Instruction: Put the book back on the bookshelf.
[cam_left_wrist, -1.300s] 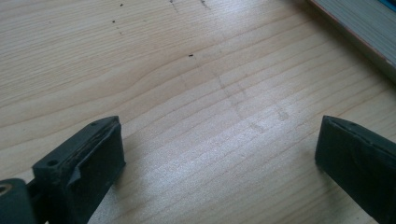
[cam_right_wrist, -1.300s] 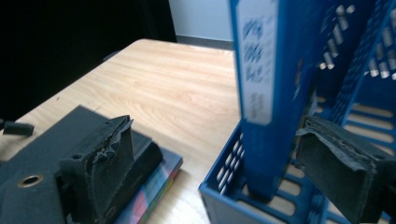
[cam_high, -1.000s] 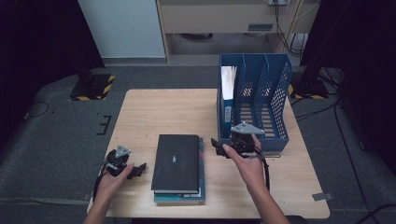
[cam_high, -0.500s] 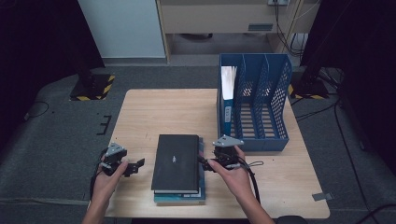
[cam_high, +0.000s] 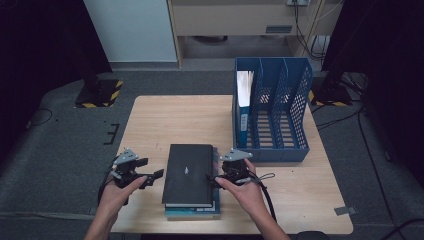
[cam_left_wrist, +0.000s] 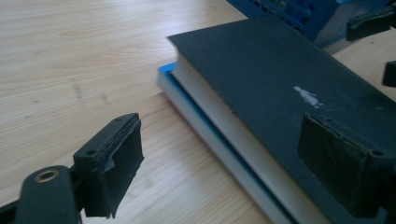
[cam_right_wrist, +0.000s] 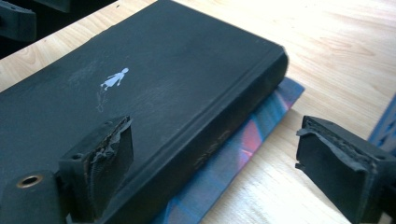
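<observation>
Closing in on the black hardcover book (cam_high: 189, 173) from both sides, looks like the step here is lining up for a two-handed lift. It lies flat on top of a thinner blue-covered book (cam_high: 192, 211) near the front edge of the light wooden bench (cam_high: 170, 120), a bit left of centre.

The left hand-held gripper (cam_high: 152, 176) sits just off the book's left long edge. Its jaws have just been closing a little but stand apart, and in the left gripper view one pad (cam_left_wrist: 337, 161) hangs over the cover while the other (cam_left_wrist: 114, 161) is out over bare wood, so the page edge is between them, not pinched. The right hand-held gripper (cam_high: 216, 179) is at the spine side, jaws apart and just opened a touch more, straddling the spine without pressing on it.

Next move, I'd guess: get each lower jaw under the black cover only, not the blue one, then squeeze evenly. After that it probably goes to the blue mesh file rack (cam_high: 280, 117) at the right back, which already has a blue binder (cam_high: 243, 107) in its left slot.
</observation>
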